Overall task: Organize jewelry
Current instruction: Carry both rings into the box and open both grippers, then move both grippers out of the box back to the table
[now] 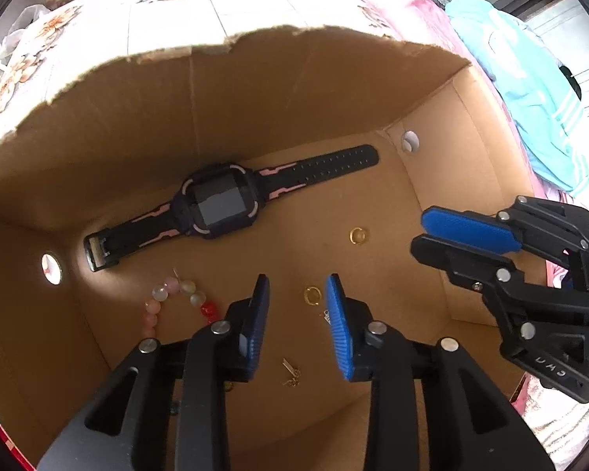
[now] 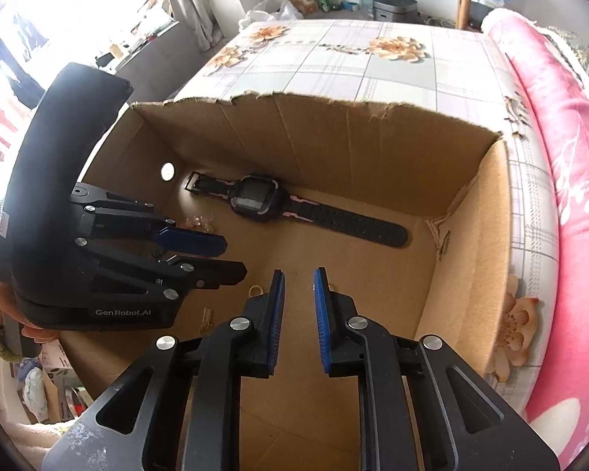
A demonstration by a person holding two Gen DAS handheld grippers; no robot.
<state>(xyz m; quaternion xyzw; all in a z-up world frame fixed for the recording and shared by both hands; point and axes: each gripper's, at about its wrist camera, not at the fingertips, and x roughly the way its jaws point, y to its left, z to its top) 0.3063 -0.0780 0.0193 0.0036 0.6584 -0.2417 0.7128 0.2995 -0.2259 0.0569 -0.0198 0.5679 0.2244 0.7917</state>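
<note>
From the left wrist camera, the left gripper (image 1: 297, 288) hangs inside a cardboard box (image 1: 302, 78) with its jaws spread and nothing between them. On the box floor just beyond the tips lies a small gold ring (image 1: 312, 295), and a second gold ring (image 1: 358, 235) sits farther in, toward the right. A black and pink watch (image 1: 220, 206) lies flat and stretched out along the far wall. To the left of the jaws curls a string of pale pink, white and red beads (image 1: 176, 298), partly hidden behind the left finger. A small gold earring (image 1: 291, 373) lies between the two fingers, closer to the camera. The right gripper (image 1: 428, 231) reaches in from the right, above the box floor; its blue pad and black finger look close together, but I cannot tell from here whether they meet.

From the right wrist camera, the right gripper (image 2: 298, 276) has its jaws parted, holding nothing, pointing down into the same box (image 2: 373, 133). The watch (image 2: 255, 198) lies by the far wall. The left gripper (image 2: 231, 259) comes in from the left with a gap between its fingers. Under it a gold ring (image 2: 257, 289) and an earring (image 2: 206, 316) rest on the cardboard. The box sits on a bed with a flowered sheet (image 2: 353, 55), and a pink blanket (image 2: 561, 157) lies on the right.
</note>
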